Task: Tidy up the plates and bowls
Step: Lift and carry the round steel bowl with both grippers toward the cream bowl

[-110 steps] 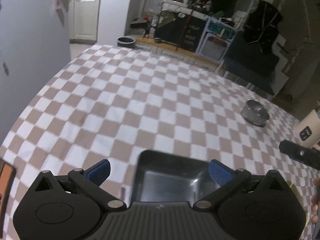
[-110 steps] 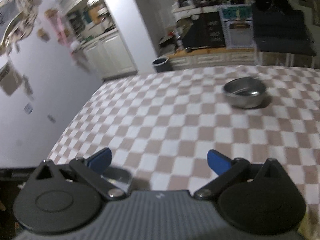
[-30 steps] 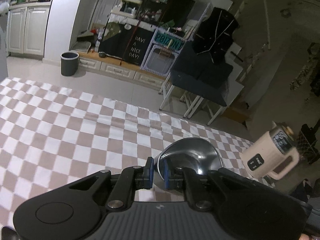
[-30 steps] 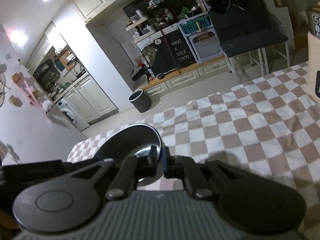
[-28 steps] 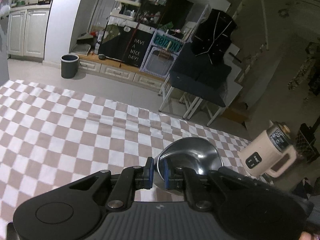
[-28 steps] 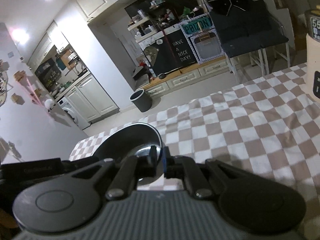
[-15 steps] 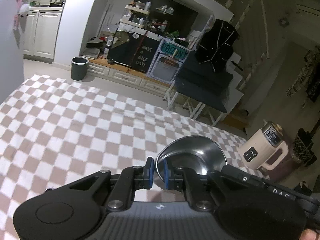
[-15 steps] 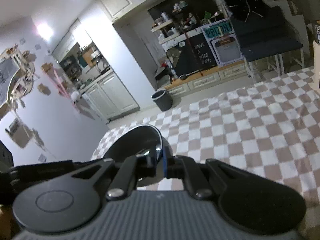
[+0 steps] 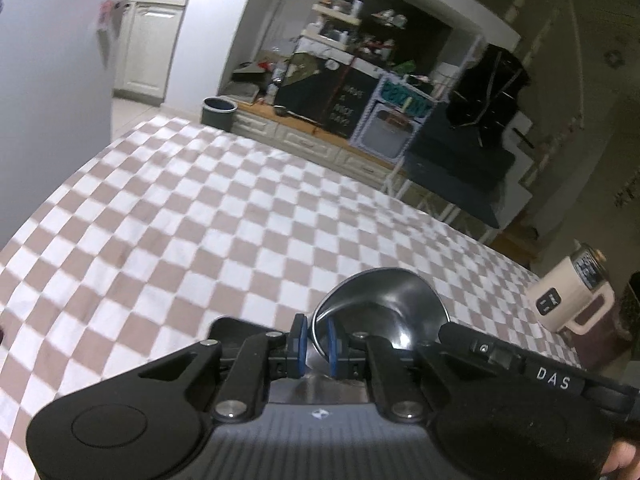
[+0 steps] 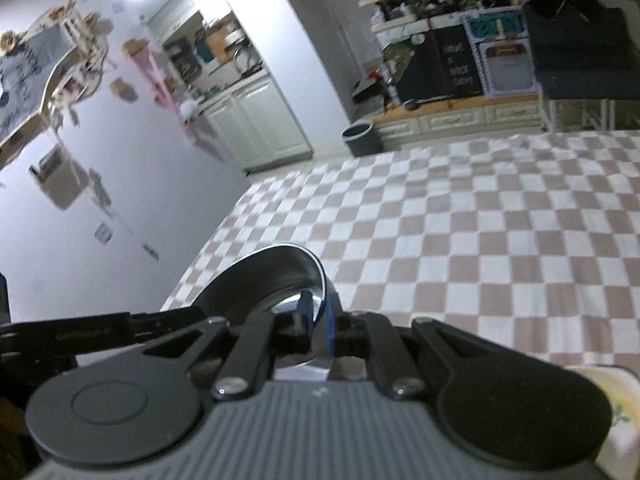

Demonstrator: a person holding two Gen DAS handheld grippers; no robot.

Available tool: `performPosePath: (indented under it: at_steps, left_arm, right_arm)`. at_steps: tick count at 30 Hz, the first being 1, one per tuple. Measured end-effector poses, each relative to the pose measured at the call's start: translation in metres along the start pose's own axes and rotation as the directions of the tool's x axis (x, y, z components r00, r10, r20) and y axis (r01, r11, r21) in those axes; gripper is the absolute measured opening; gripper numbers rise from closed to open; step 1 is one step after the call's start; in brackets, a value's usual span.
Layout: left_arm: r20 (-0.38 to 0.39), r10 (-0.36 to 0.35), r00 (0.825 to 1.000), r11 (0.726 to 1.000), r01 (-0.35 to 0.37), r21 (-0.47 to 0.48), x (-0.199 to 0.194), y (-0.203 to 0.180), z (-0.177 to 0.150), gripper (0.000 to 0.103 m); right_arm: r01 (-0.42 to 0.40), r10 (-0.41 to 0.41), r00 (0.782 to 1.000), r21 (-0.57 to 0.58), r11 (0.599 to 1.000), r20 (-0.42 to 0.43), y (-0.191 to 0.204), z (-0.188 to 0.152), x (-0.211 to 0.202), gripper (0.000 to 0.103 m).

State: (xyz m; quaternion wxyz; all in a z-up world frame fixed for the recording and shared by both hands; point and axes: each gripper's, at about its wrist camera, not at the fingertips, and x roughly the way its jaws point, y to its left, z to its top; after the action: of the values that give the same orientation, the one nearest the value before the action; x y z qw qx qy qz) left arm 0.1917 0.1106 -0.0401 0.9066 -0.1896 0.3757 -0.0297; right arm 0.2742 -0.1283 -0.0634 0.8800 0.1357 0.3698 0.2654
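A shiny steel bowl (image 9: 380, 304) hangs tilted above the checkered table (image 9: 200, 220), held from two sides. My left gripper (image 9: 316, 344) is shut on its near rim, with the blue pads either side of the thin wall. In the right wrist view the same bowl (image 10: 264, 280) shows its dark inside, and my right gripper (image 10: 318, 320) is shut on the rim there. The right gripper's black body (image 9: 520, 364) crosses behind the bowl in the left wrist view. A dark corner of a black square dish (image 9: 232, 326) peeks out just left of my left fingers.
A cream electric kettle (image 9: 568, 300) stands at the table's far right edge. A pale wall (image 10: 100, 220) borders the table's left side. A grey bin (image 9: 218, 112) sits on the floor beyond the table. A yellow-white cloth (image 10: 616, 400) lies low right.
Both grippers have carried the bowl leftwards over the table and kept their grip. The kettle has slid to the right of the view, and the black dish's corner has come into sight.
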Motion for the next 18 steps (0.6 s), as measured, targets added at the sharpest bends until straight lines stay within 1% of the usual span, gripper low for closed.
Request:
performPosePath:
  at_steps: [3,6,10,18]
  left_arm:
    - [-0.008,0.024,1.000,1.000,-0.024,-0.002,0.000,0.010,-0.004,0.011]
    - [-0.042,0.046,0.998,0.999,-0.046,-0.005,0.005,0.020,-0.008,0.011]
    - [-0.072,0.072,0.995,0.997,-0.073,-0.011,0.010,0.031,-0.010,0.011]
    - [-0.125,0.109,0.986,0.994,-0.112,-0.016,0.020,0.046,-0.015,0.011]
  right_arm:
    - [-0.007,0.007,1.000,-0.017,1.000,-0.031,0.008,-0.005,0.007,0.010]
    - [-0.007,0.005,0.998,-0.038,0.999,-0.064,0.019,-0.012,0.012,0.010]
    - [-0.012,0.008,0.994,-0.036,0.999,-0.110,0.023,-0.018,0.021,0.011]
    - [-0.010,0.000,0.987,-0.062,0.998,-0.158,0.035,-0.027,0.032,0.011]
